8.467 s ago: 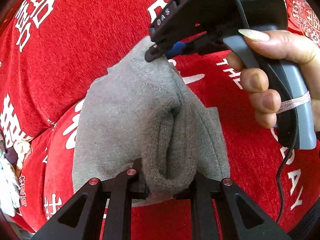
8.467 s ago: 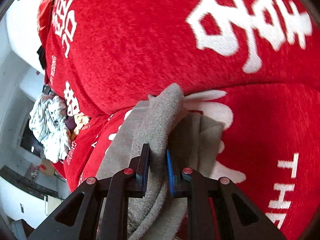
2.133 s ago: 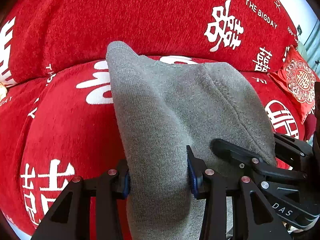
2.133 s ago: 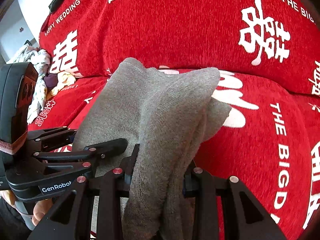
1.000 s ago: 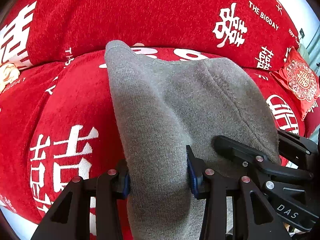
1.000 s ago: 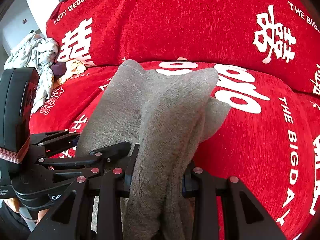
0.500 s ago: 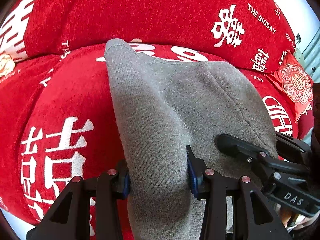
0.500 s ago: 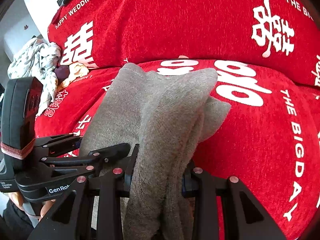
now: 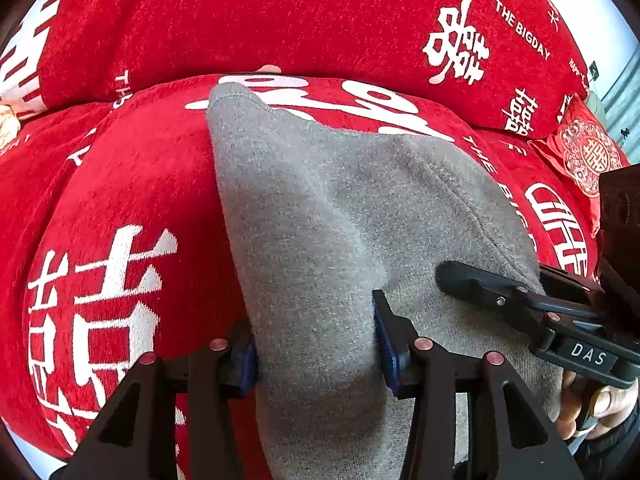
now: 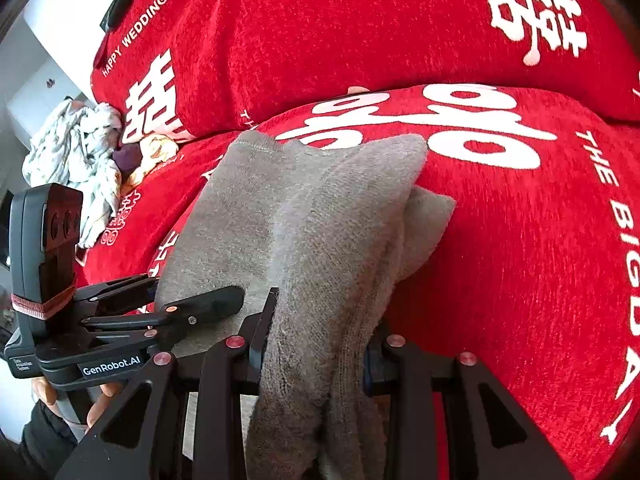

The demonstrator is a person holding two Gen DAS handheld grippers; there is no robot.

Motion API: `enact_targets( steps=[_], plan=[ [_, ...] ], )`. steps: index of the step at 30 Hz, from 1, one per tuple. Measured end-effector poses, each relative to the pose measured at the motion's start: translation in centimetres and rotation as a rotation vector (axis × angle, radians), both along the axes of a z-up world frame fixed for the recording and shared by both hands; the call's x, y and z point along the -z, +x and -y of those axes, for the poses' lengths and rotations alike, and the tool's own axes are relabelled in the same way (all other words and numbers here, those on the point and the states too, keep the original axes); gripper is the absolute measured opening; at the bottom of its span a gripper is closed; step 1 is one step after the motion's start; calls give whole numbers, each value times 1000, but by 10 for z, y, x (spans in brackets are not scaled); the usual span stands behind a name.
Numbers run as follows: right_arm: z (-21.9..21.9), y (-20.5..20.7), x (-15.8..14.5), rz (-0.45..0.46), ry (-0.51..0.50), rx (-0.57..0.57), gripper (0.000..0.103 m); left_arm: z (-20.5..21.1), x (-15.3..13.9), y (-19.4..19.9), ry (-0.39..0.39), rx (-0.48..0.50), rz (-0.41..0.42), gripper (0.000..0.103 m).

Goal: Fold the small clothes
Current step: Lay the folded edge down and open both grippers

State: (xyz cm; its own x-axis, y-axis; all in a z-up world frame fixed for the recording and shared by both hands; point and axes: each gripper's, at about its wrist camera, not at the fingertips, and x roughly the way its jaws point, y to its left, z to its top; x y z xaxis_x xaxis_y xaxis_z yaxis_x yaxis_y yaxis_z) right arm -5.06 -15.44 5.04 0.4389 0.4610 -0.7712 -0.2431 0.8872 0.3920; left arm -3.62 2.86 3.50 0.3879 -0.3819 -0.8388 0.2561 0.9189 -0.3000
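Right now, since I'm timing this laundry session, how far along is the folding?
Done: the grey sock is doubled into layers. In hand: the left claw and right claw both clamp its near end. Left: lay it on the red sofa cover and let go; a crumpled clothes pile beyond looks unfolded.

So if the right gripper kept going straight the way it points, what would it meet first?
Probably the red sofa seat cushion, just past the grey knitted garment bunched between the right gripper's fingers; depth is unclear.
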Motion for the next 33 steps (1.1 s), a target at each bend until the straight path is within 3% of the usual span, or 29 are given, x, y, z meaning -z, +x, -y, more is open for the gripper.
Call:
enact_targets(
  steps=[3,5,6,7,11,16,17,19,23,27,30,32,33],
  plan=[
    [7,0,7,-8,28,14,34,2,2,-2,15,8,22,55],
    [13,1,14,-15,50,24,36,2,5,-3,29,3,34,67],
    [15,2,17,-19,56,29,40,1,7,-3,48,-12,39,78],
    [18,2,21,-28,67,35,45,0,7,-3,68,-30,49,83],
    [26,1,22,-42,73,66,62,-9,4,-7,64,-38,44,83],
    [38,-14,-3,17,64,92,64,-28,-13,-26,88,-81,89,83],
    [36,-31,-21,79,36,50,64,-33,-16,-32,87,-87,93,83],
    [33,-39,-27,101,27,23,64,-39,-18,-42,80,-88,97,83],
    [8,-74,-46,185,-6,-147,64,-36,-14,-64,81,-63,96,83],
    [-13,-93,-35,185,-40,-255,64,-35,-2,-76,127,-72,105,83],
    [-6,-91,-14,134,-82,-207,64,-43,4,-75,84,-90,79,83],
    [7,-87,0,104,-53,-171,63,-45,10,-75,62,-91,69,84],
    [12,-87,4,93,-23,-160,63,-45,13,-75,64,-95,70,90]
  ],
)
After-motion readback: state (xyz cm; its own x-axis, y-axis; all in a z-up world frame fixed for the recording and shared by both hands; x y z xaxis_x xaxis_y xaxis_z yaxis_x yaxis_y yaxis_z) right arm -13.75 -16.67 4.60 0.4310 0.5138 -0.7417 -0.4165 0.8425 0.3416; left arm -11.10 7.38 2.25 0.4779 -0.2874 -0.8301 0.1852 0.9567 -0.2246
